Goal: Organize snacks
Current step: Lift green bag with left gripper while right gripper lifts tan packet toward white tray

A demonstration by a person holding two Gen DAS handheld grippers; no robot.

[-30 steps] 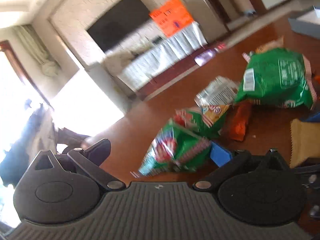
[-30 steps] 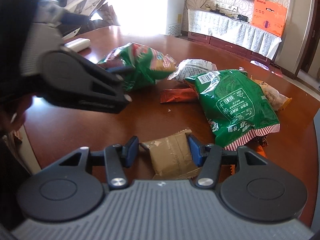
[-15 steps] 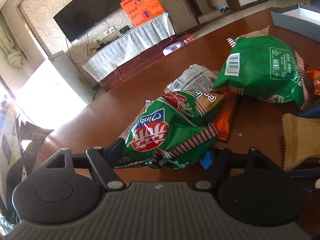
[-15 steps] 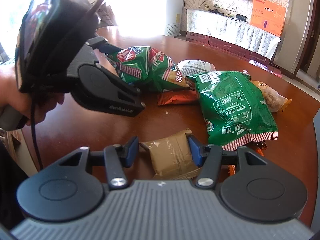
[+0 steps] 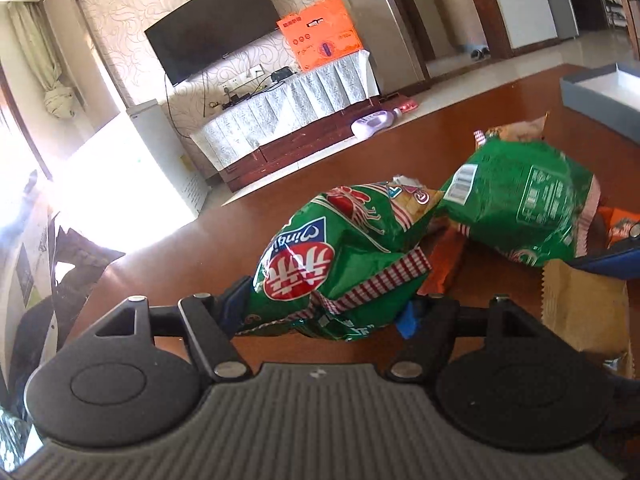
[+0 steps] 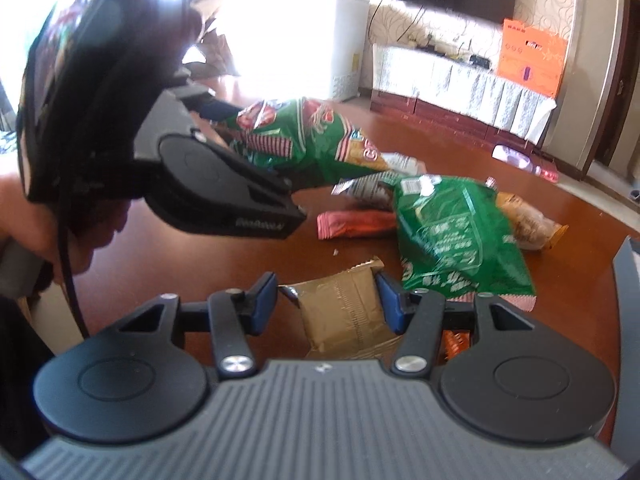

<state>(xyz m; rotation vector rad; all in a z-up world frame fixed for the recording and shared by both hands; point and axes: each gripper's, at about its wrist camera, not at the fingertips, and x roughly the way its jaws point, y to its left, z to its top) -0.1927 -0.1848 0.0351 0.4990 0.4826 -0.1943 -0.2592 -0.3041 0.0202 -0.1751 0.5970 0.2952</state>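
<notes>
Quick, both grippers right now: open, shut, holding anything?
Left gripper: jaws have just been closing, now clamped on the green snack bag, lifted off the table.
Right gripper: shut on the brown packet.

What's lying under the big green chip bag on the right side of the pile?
A tan snack packet pokes out behind the big green bag; an orange wrapper and a silvery packet slip under its left edge. What lies beneath its middle is covered.
</notes>
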